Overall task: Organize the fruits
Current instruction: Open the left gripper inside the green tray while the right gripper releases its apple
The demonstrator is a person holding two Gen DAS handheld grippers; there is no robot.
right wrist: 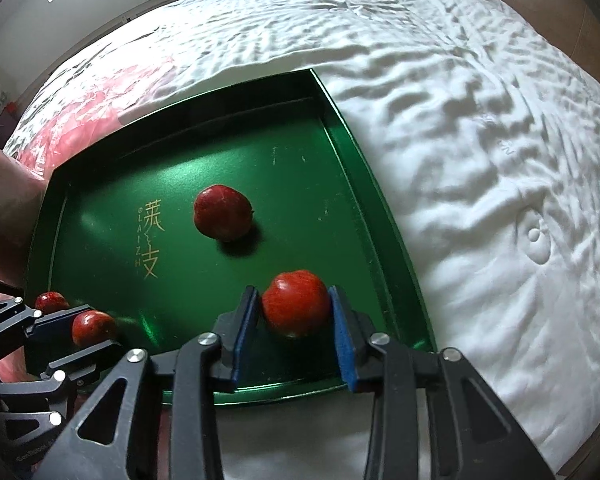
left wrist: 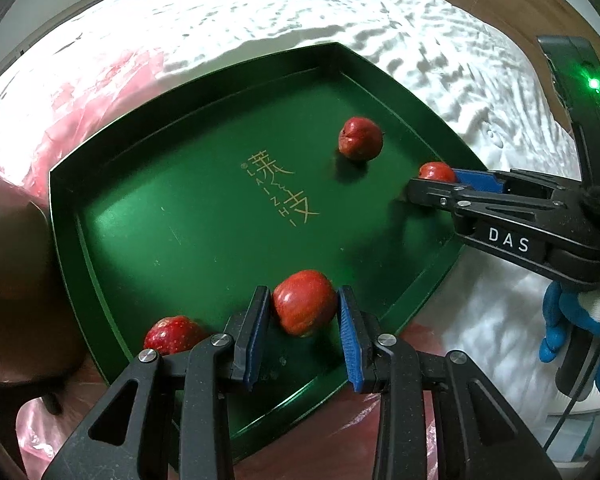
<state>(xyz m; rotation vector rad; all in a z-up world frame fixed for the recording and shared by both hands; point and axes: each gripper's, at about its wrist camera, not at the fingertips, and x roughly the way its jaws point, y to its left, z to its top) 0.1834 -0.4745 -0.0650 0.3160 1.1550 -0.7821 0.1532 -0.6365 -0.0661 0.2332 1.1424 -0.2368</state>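
Note:
A green tray [left wrist: 148,184] [right wrist: 364,216] with gold lettering lies on a white bed. My left gripper [left wrist: 304,312] is shut on a red fruit [left wrist: 304,302] over the tray's near edge; it also shows in the right wrist view [right wrist: 94,328]. My right gripper [right wrist: 294,308] is shut on another red fruit [right wrist: 296,304], seen in the left wrist view [left wrist: 436,171] at the tray's right side. One loose red fruit [left wrist: 360,138] [right wrist: 222,212] lies on the tray floor. Another red fruit [left wrist: 174,334] [right wrist: 50,302] lies by the tray's near left edge.
A wrinkled white bedcover [right wrist: 480,140] surrounds the tray. A pink plastic bag [left wrist: 96,80] [right wrist: 92,100] lies beyond the tray's left side. A brown rounded object [left wrist: 16,280] stands at the left. A blue-gloved hand [left wrist: 560,320] holds the right gripper.

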